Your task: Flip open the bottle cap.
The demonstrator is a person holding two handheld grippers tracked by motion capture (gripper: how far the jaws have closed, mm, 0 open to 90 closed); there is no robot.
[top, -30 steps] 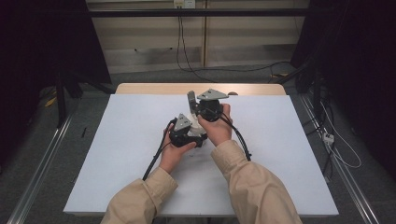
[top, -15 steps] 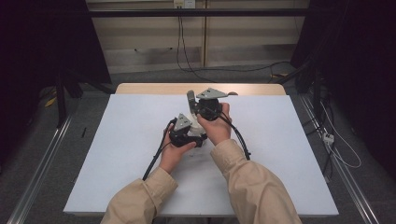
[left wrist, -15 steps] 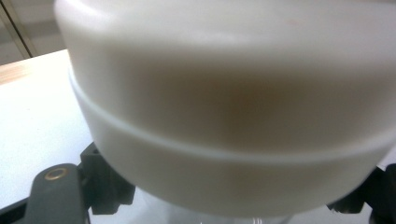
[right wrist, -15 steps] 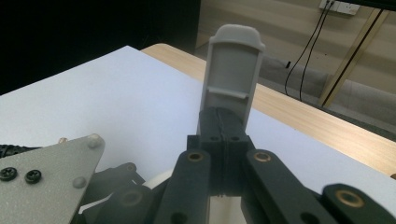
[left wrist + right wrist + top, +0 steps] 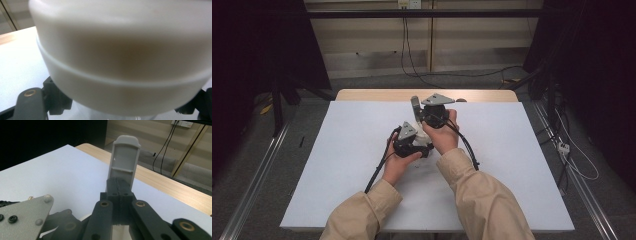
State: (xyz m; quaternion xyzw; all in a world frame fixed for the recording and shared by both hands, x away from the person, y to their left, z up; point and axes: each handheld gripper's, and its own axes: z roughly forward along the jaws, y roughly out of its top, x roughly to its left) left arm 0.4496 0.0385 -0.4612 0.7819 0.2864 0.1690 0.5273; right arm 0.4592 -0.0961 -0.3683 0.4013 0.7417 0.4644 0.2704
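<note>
High view: person at white table (image 5: pixel 337 160), one gripper in each hand, hands close together mid-table. Nothing changed from second ago; both hands hold still, so work looks paused, no new step begun. Left gripper (image 5: pixel 416 146) narrow, seemingly clamped on clear jar with white lid (image 5: pixel 120 62), held just above table centre. Right gripper (image 5: pixel 123 162) empty, grey tips pressed together, pointing up. No brand, label or readable writing anywhere.

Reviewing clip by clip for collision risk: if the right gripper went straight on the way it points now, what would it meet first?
Probably nothing close. The right gripper, jaws together, points over the white table cover toward the wooden table edge; its line seems to pass above both toward the far wall, though depth is unclear.
</note>
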